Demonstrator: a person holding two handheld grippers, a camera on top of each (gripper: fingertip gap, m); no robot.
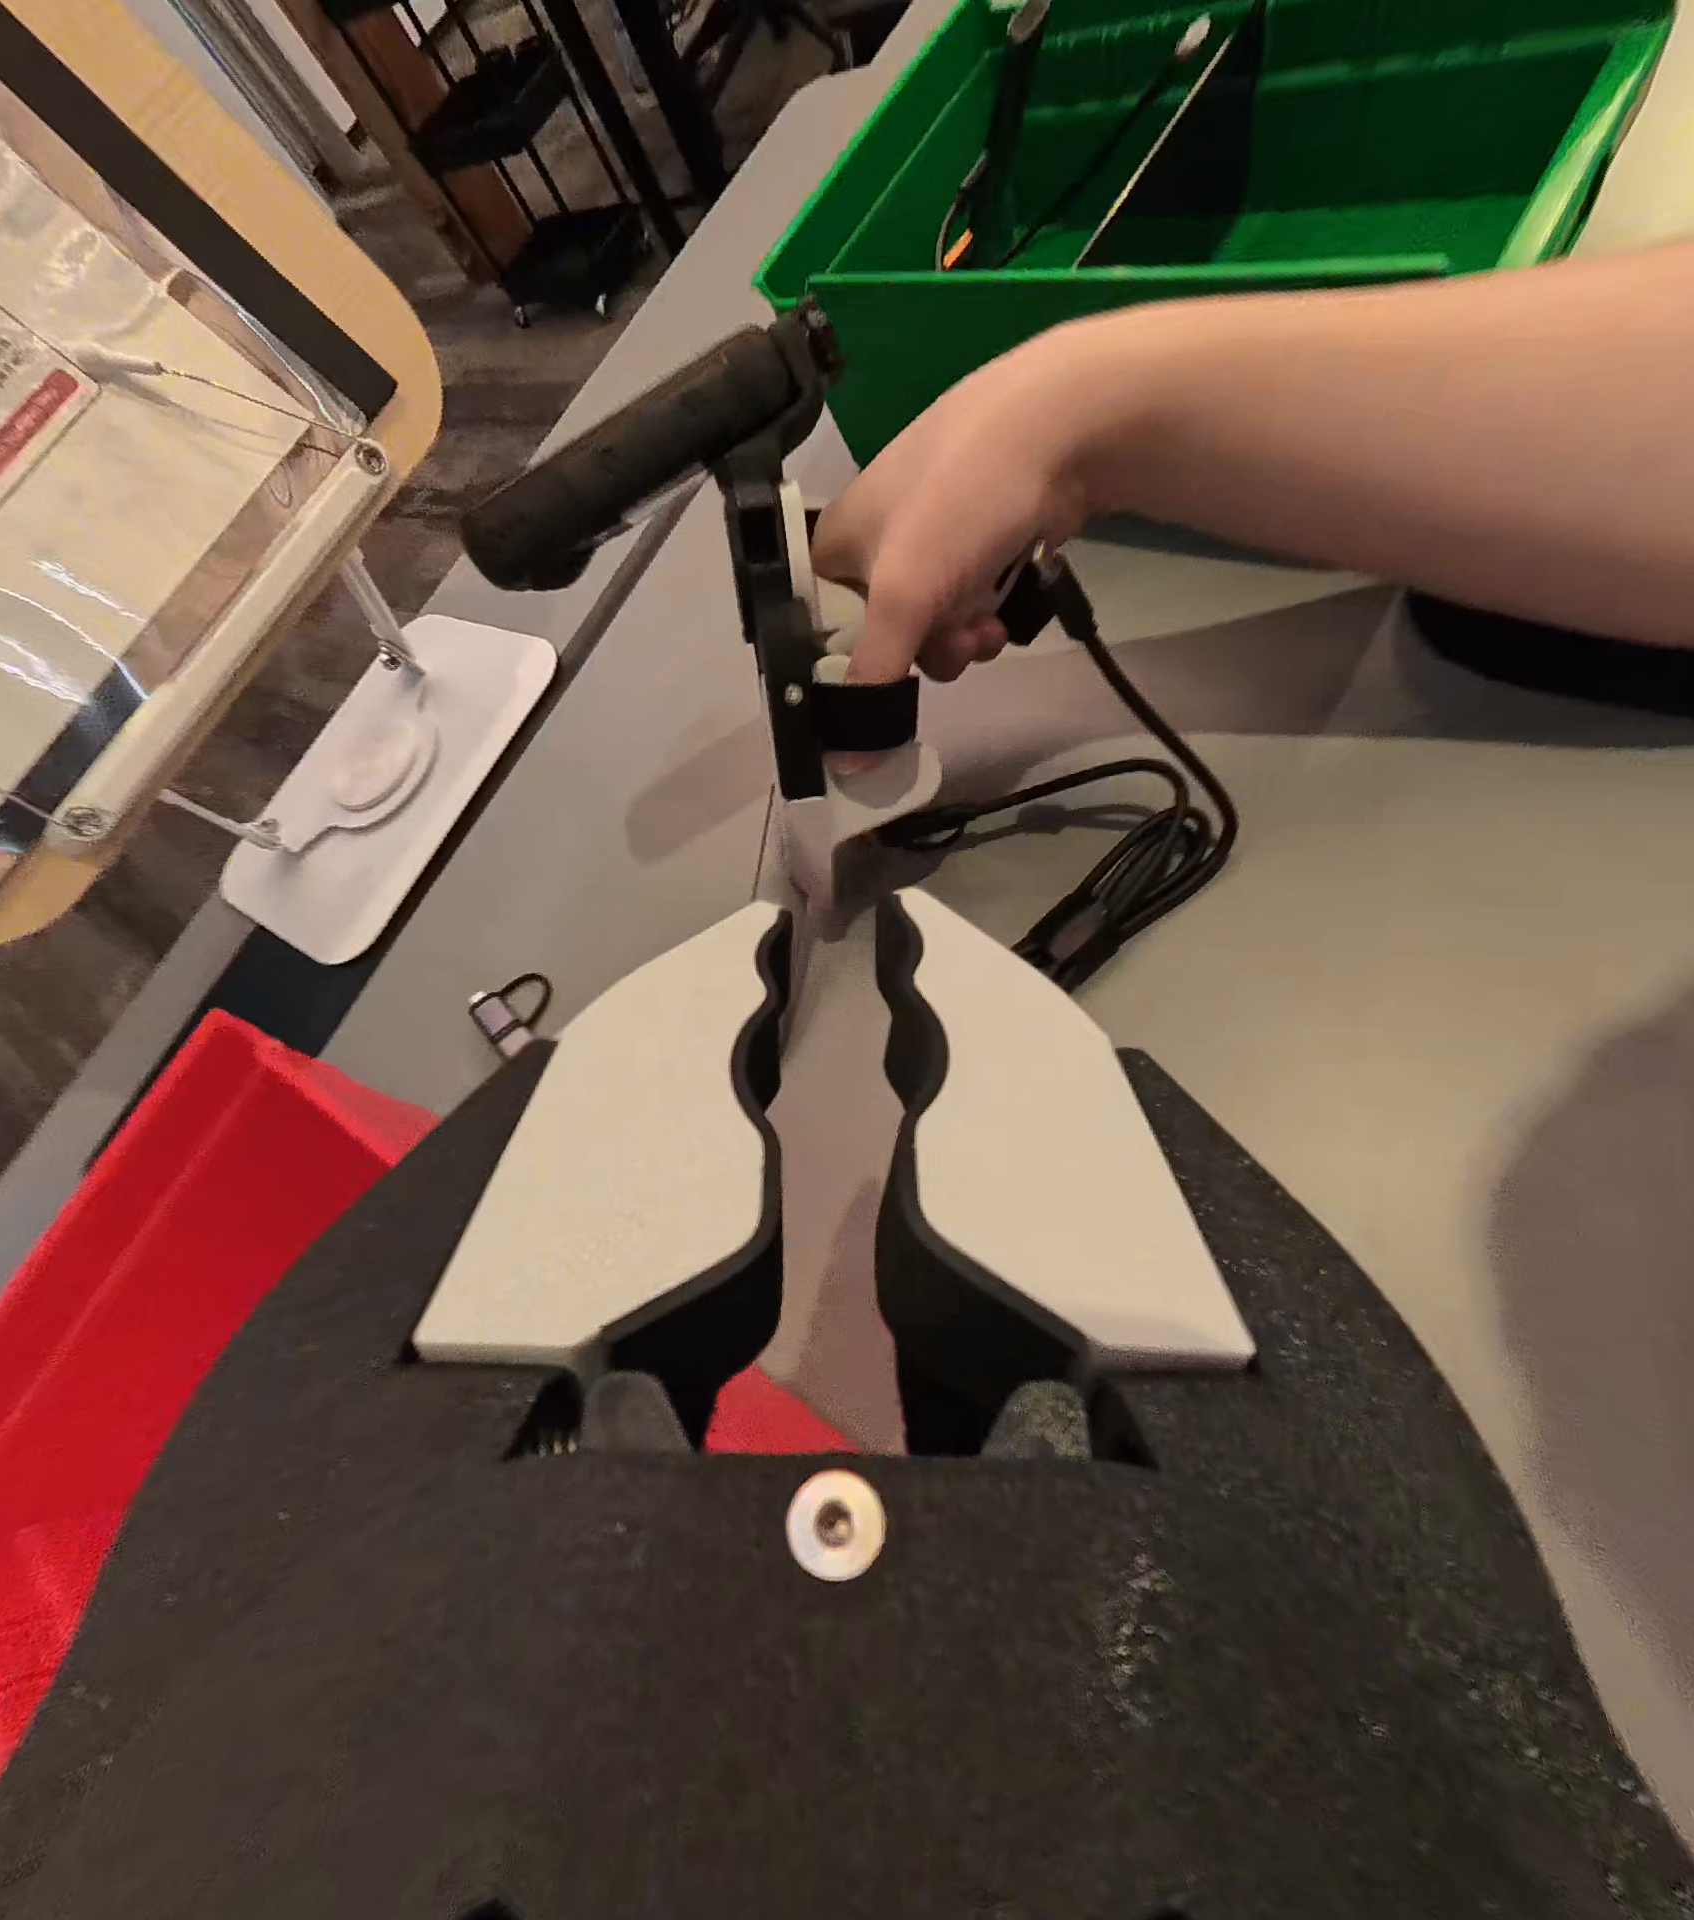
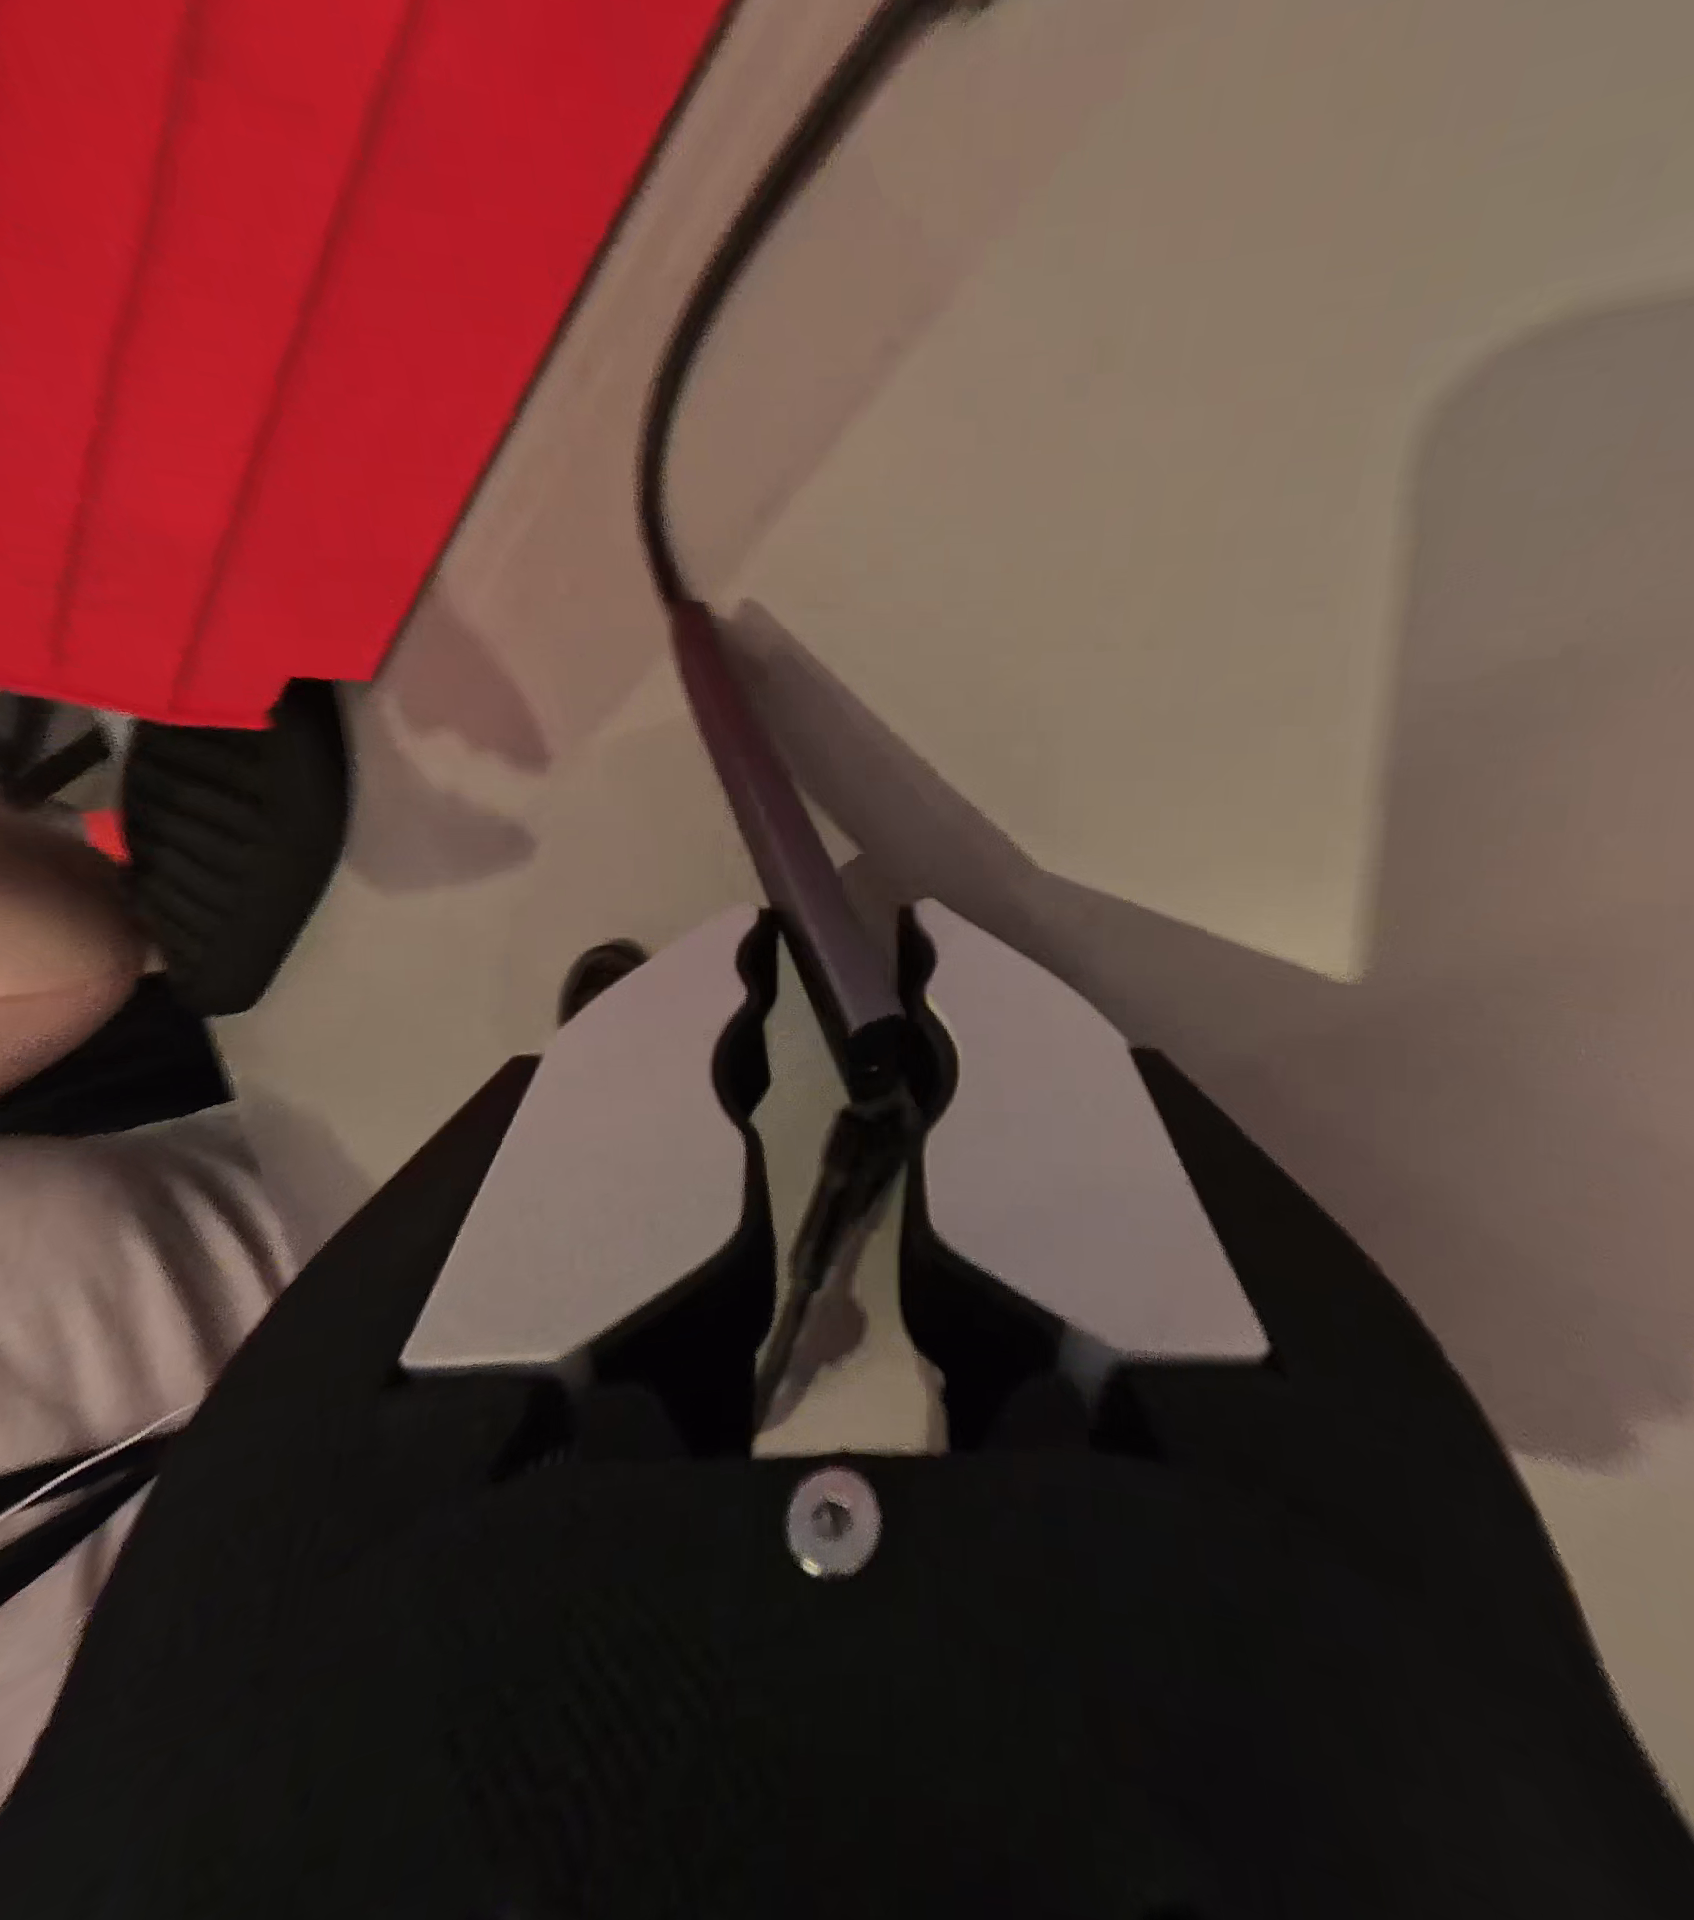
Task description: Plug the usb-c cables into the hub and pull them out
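Left wrist view looks along the left gripper (image 1: 830, 940), whose jaws stand apart with nothing between them, only the grey desk (image 1: 1394, 1039) showing through the gap. Just above its tips, at frame centre, the other gripper points down at the desk, worked by a bare hand (image 1: 936, 551). A loose bundle of black usb-c cables (image 1: 1149, 842) lies to the right of centre, one strand rising toward that hand. A green bin (image 1: 1113, 332) fills the upper right, a red bin (image 1: 147, 1299) the lower left, and a clear stand on a white base (image 1: 386, 790) sits at the left edge of the desk.

Right wrist view shows the right gripper (image 2: 838, 961) clenched on the hub (image 2: 801, 873), a slim dark bar that runs up and left from between the jaws (the frame is blurred, so its ports are not readable). The hub's own lead (image 2: 687, 395) curves away to the top of the frame. A black cable plug (image 2: 848, 1174) sits at the hub's near end, between the fingers; whether it is fully seated I cannot tell. The red bin (image 2: 199, 343) occupies the upper left.
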